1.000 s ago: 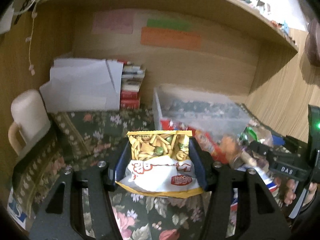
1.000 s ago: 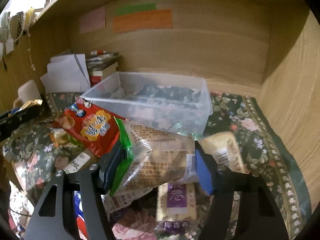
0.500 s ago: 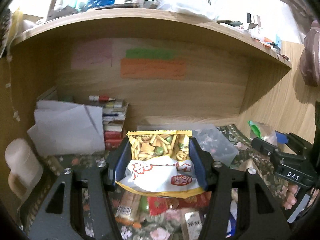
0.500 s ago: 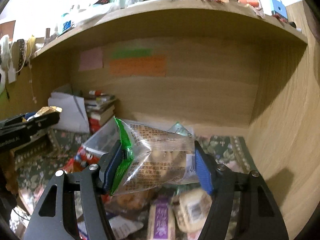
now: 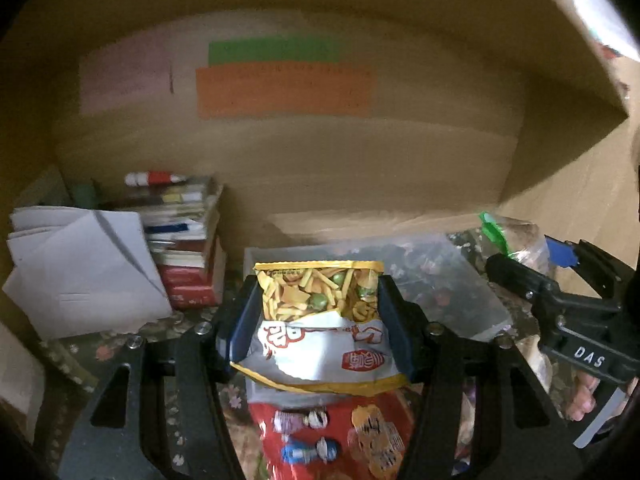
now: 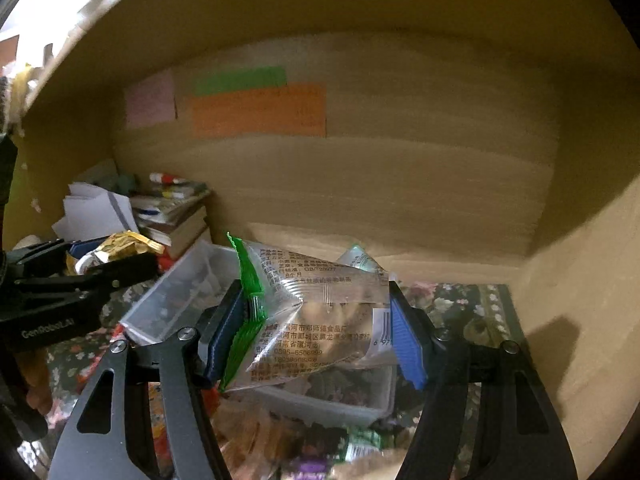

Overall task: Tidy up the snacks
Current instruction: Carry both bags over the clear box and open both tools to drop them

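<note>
My left gripper [image 5: 318, 320] is shut on a yellow-edged snack bag [image 5: 320, 320] with sticks and green peas showing through its window. It hangs in the air in front of the clear plastic bin [image 5: 460, 300]. My right gripper [image 6: 316, 320] is shut on a clear packet with a green edge [image 6: 312, 312] and holds it above the near side of the same bin [image 6: 180, 292]. The right gripper and its packet [image 5: 516, 248] also show at the right of the left wrist view. The left gripper with its bag [image 6: 120, 244] shows at the left of the right wrist view.
A red snack bag [image 5: 340, 432] lies below the left gripper. More packets [image 6: 256, 440] lie on the floral cloth [image 6: 472, 312] in front of the bin. A stack of books [image 5: 188, 240] and white papers [image 5: 80, 272] stand at the back left. Wooden walls close the back and right.
Both grippers have come down and forward toward the bin with their packets still held. The top shelf has left the view and the bin looks closer.
</note>
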A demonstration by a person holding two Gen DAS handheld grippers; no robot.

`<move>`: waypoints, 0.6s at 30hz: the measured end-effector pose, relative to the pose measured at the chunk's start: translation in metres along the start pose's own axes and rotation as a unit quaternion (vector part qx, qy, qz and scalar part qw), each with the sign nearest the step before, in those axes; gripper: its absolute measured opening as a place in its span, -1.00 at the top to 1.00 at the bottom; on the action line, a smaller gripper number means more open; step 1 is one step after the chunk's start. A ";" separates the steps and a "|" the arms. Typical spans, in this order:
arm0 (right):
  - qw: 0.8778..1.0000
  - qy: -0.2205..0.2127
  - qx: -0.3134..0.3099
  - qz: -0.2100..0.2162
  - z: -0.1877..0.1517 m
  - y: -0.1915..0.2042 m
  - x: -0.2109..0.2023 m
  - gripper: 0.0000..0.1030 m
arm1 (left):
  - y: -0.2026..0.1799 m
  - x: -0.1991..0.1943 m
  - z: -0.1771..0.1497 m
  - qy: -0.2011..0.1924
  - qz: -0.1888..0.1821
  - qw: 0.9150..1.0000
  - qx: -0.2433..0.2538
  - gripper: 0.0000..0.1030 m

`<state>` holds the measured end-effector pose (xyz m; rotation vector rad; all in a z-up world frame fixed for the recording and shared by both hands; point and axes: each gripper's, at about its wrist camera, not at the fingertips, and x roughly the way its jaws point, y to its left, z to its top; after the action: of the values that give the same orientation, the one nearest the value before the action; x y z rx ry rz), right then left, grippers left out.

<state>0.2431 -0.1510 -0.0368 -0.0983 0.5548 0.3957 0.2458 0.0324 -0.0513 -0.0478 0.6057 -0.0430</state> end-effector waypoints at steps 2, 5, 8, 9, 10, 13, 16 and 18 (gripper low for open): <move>1.000 0.014 -0.001 0.001 0.000 0.000 0.013 -0.24 | -0.001 0.015 0.003 0.013 0.002 1.000 -0.001 -0.12; 0.999 0.035 -0.001 0.007 0.001 0.001 0.031 -0.24 | -0.003 0.026 0.005 0.025 0.004 1.000 0.002 -0.12; 0.999 0.046 -0.004 0.013 0.000 0.003 0.041 -0.26 | -0.006 0.035 0.007 0.033 0.001 0.999 0.012 -0.13; 0.999 0.048 -0.004 0.014 0.000 0.003 0.043 -0.28 | -0.007 0.038 0.008 0.035 0.001 0.999 0.016 -0.14; 0.999 0.051 -0.004 0.014 0.000 0.003 0.046 -0.29 | -0.008 0.039 0.008 0.037 0.001 0.999 0.018 -0.18; 0.998 0.054 -0.006 0.011 -0.001 0.003 0.048 -0.34 | -0.009 0.042 0.008 0.032 0.004 0.999 0.015 -0.37; 0.999 0.045 -0.014 0.002 -0.002 0.005 0.043 -0.47 | -0.007 0.039 0.009 0.025 0.003 1.000 0.009 -0.42; 0.999 0.033 -0.014 -0.002 0.000 0.008 0.040 -0.60 | -0.005 0.034 0.010 0.020 0.001 1.000 0.007 -0.43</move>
<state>0.2703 -0.1299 -0.0579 -0.1400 0.6134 0.3984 0.2794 0.0261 -0.0623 -0.0321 0.6459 -0.0474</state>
